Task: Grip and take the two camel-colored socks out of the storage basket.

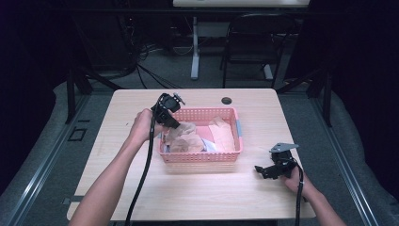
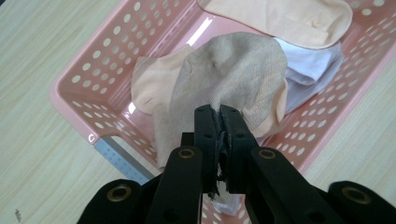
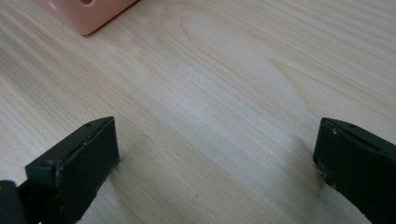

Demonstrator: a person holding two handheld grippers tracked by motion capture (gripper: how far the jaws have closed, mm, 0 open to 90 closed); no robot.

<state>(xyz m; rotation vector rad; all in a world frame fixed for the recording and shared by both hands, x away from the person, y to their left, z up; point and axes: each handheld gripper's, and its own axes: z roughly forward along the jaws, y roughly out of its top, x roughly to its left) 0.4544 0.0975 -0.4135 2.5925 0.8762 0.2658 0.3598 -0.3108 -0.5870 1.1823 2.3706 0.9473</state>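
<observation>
my left gripper [image 2: 219, 114] has its fingers clamped on the brown sock [image 2: 224, 74] over the pink basket [image 2: 84, 93], peach socks [image 2: 299, 18] underneath; right gripper [image 3: 215, 154] rests spread wide on bare worktop [image 3: 224, 84].

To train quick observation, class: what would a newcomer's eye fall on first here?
The pink basket at the table's middle, heaped with pale socks. Next, the left claw shut on a beige sock, holding it above the basket. The right claw rests open on bare wood, to the basket's right.
</observation>
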